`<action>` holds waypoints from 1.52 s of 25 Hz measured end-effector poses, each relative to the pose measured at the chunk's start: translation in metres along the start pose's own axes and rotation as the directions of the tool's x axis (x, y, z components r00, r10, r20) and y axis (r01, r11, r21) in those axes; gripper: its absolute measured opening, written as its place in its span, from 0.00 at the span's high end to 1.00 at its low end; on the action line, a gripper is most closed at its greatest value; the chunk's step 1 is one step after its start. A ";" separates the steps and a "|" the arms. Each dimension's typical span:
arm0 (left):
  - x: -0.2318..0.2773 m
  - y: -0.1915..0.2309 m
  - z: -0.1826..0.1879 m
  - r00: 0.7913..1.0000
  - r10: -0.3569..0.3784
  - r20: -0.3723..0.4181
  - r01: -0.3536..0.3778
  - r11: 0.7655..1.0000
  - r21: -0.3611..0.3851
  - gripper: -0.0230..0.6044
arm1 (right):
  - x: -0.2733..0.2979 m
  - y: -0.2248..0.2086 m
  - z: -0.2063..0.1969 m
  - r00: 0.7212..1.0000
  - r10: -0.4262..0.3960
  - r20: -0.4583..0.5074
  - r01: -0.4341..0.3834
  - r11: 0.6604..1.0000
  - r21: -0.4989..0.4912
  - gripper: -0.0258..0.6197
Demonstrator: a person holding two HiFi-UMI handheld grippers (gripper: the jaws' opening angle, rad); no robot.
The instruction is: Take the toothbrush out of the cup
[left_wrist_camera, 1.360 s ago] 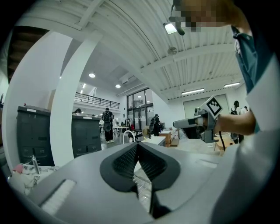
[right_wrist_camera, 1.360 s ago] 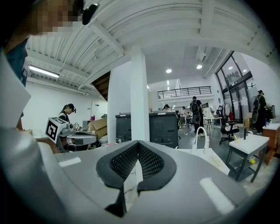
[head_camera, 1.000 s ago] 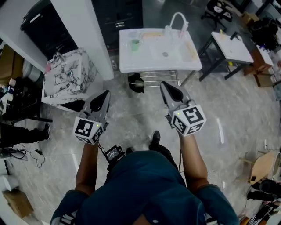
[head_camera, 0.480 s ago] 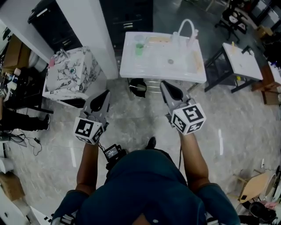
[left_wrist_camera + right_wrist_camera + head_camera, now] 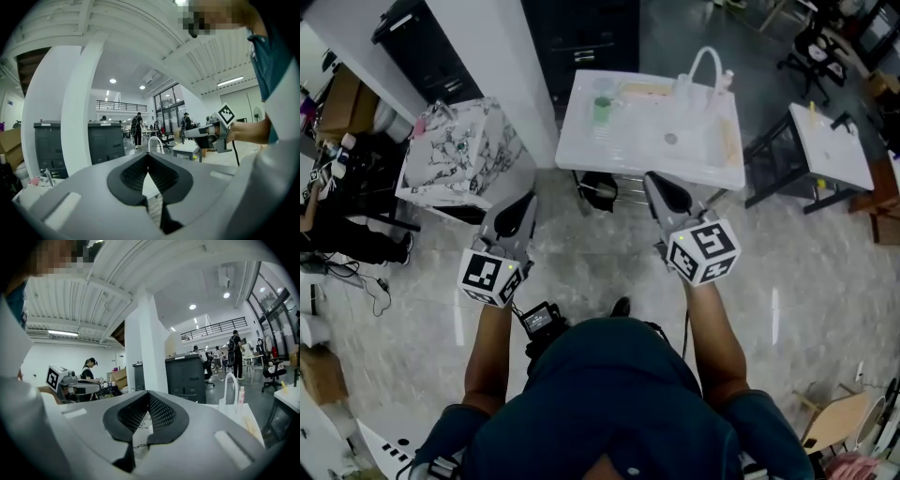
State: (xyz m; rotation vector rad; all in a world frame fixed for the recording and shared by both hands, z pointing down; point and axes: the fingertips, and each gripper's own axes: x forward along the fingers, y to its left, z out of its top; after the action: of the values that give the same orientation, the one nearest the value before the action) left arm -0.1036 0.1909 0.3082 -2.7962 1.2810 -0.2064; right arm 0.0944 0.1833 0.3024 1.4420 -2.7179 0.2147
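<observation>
A white sink table (image 5: 637, 141) stands ahead of me on the far side of the floor. A green cup (image 5: 601, 110) sits on its left part; the toothbrush is too small to make out. A curved white faucet (image 5: 703, 64) rises at the sink's back and also shows as the faucet (image 5: 156, 143) and the faucet (image 5: 229, 383). My left gripper (image 5: 522, 200) and right gripper (image 5: 657, 181) are held level side by side, short of the table's near edge. Both are shut with nothing in them, the pads meeting at the left gripper (image 5: 148, 156) and the right gripper (image 5: 149, 394).
A marble-patterned cabinet (image 5: 455, 159) and a white pillar (image 5: 502, 56) stand to the left of the sink. A black bin (image 5: 598, 187) sits under the table. A small white-topped table (image 5: 830, 145) is at the right. People stand far off in the room.
The sink table has come nearer and lower in the head view as the person walked toward it. Both grippers keep the same pose, still shut.
</observation>
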 end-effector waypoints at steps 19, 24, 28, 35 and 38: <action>0.069 -0.028 -0.005 0.995 -0.097 -0.021 0.097 0.995 0.003 0.97 | -0.021 -0.053 -0.025 0.997 -0.067 -0.027 0.068 0.996 0.057 0.94; 0.109 -0.012 -0.003 0.985 -0.173 0.000 0.173 0.985 0.001 0.96 | -0.009 -0.075 -0.023 0.989 -0.142 -0.038 0.144 0.988 0.057 0.94; 0.147 0.004 0.004 0.973 -0.228 0.016 0.228 0.974 0.000 0.96 | 0.008 -0.093 -0.017 0.981 -0.189 -0.048 0.192 0.980 0.061 0.94; 0.193 0.043 0.007 0.955 -0.296 0.015 0.296 0.955 0.005 0.96 | 0.056 -0.116 -0.009 0.969 -0.244 -0.051 0.247 0.966 0.076 0.94; 0.208 0.060 0.003 0.950 -0.312 0.014 0.312 0.950 0.003 0.96 | 0.074 -0.124 -0.010 0.963 -0.261 -0.059 0.265 0.961 0.081 0.94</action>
State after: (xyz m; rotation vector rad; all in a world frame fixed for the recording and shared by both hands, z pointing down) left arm -0.0135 -0.0062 0.3185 -2.9790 0.8255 -0.2000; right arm 0.1551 0.0554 0.3327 1.7773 -2.4726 0.3527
